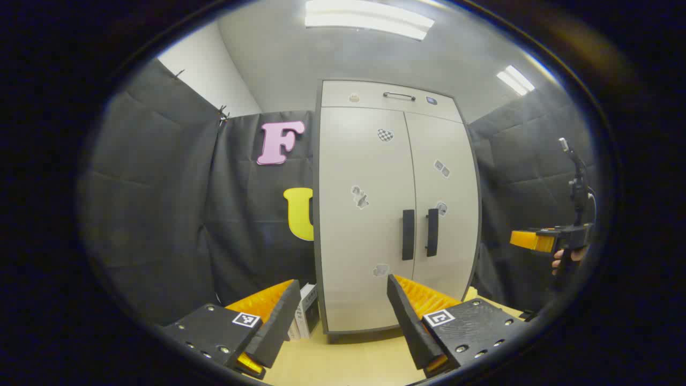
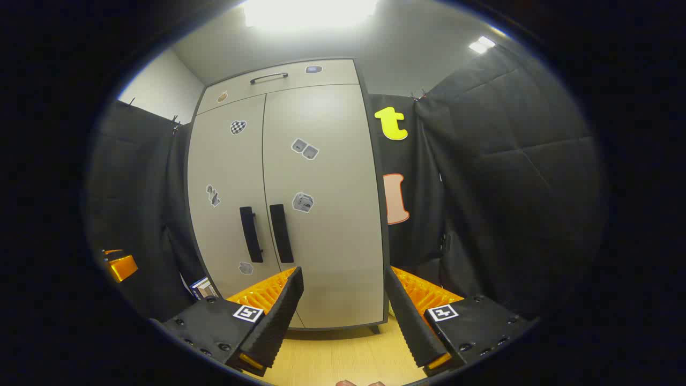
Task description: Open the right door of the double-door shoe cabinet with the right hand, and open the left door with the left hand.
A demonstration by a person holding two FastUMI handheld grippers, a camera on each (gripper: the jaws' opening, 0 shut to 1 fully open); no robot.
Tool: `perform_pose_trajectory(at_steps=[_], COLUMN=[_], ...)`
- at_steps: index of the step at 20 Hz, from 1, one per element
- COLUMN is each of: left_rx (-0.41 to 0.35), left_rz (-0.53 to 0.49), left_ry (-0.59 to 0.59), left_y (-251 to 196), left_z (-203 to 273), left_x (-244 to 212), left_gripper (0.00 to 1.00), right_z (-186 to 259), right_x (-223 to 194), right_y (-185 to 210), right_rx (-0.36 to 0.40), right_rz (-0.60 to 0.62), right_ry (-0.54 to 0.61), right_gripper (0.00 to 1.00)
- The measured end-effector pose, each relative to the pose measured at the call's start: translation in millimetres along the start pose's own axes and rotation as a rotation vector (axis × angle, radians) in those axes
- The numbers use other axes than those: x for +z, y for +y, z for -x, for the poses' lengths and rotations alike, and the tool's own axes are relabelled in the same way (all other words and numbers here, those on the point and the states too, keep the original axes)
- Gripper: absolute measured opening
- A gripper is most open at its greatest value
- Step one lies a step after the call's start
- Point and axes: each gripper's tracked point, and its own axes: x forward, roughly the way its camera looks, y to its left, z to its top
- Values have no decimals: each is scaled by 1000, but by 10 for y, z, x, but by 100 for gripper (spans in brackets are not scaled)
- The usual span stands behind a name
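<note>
Both doors of the cabinet (image 1: 396, 203) are closed; it stands upright on the bench (image 2: 343, 348), ahead of both tools and well apart from them. Our right tool (image 2: 343, 305) has its fingers spread wide with nothing between them; our left tool (image 1: 343, 311) is likewise wide open and empty. The two black vertical handles sit side by side at the centre seam: right handle (image 2: 281, 232), left handle (image 1: 408, 234). We judge the step in hand to be the approach to the right handle. To do it well, we should bring the right tool in level, straddle that bar only, keep clear of its neighbour just beside it, close firmly, then pull along the door's arc outward to the right. The left tool should wait clear of the swing.
</note>
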Motion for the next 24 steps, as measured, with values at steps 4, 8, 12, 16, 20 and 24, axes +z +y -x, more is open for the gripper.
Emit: perform_pose_trajectory(at_steps=[4,8,12,16,20,24], left_rx=[-42,-58,-47,-7,32,52], left_rz=[-3,0,47,84,111,102], left_ry=[13,15,37,69,107,129], left_y=[-24,-25,-67,-2,55,147], left_z=[25,33,63,117,351,466], left_x=[-33,-31,-70,-196,-311,-425], left_gripper=[94,93,93,94,93,93], right_z=[38,90,122,60,-68,-265], right_x=[56,49,51,92,154,333], right_y=[-63,-61,-40,110,310,535], right_rx=[-26,-24,-16,27,73,114], right_rz=[-32,-25,5,-5,4,9], right_ry=[-15,-23,-28,-19,-5,-16], right_gripper=[92,95,95,95,92,92])
